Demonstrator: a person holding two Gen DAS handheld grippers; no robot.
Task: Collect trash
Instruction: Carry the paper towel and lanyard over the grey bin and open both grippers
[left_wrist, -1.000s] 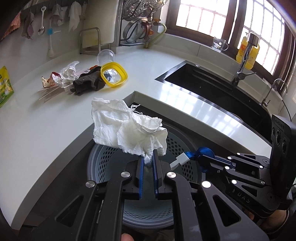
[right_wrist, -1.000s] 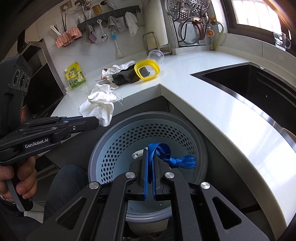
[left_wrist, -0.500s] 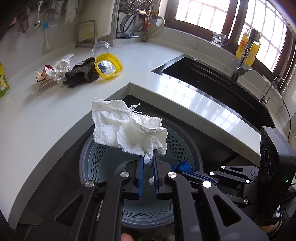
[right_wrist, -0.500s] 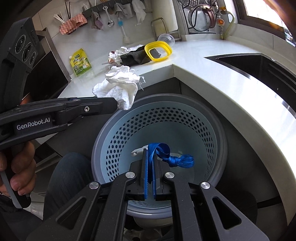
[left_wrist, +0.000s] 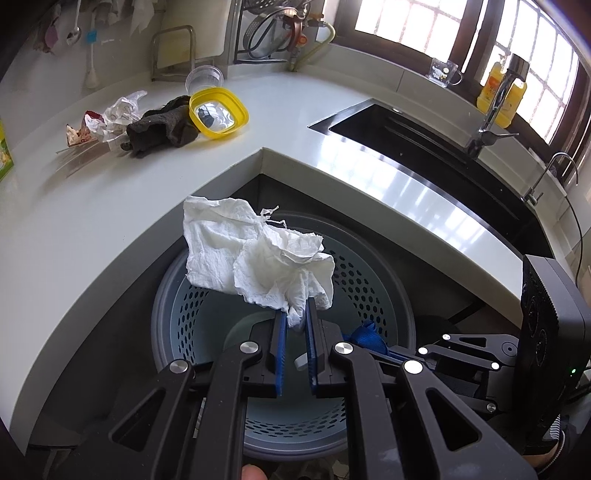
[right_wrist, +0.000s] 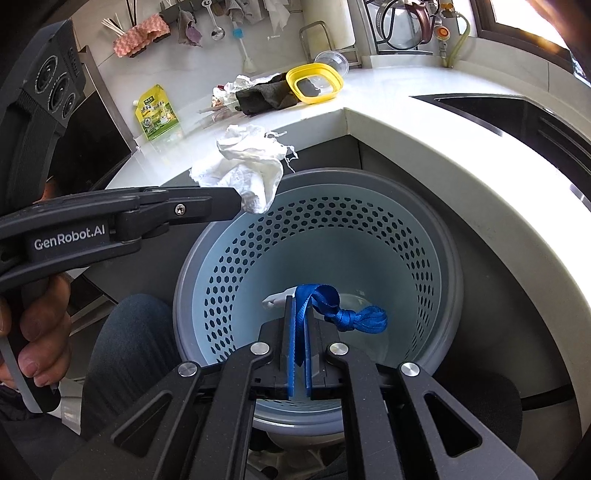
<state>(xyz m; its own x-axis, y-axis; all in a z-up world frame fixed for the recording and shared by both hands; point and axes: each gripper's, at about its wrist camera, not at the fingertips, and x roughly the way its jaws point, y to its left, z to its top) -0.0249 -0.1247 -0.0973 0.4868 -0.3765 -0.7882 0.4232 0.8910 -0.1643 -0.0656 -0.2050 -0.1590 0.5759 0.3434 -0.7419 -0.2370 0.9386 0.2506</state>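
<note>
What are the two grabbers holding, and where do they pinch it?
The left gripper pinches the crumpled white tissue by its lower tip. The right gripper clamps the blue ribbon by its loop.

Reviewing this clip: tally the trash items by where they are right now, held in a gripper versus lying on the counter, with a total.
Held in grippers: 2, tissue in left gripper, blue strap in right gripper
On counter: 4, wrappers, dark cloth, yellow lid, clear cup
Total: 6
</note>
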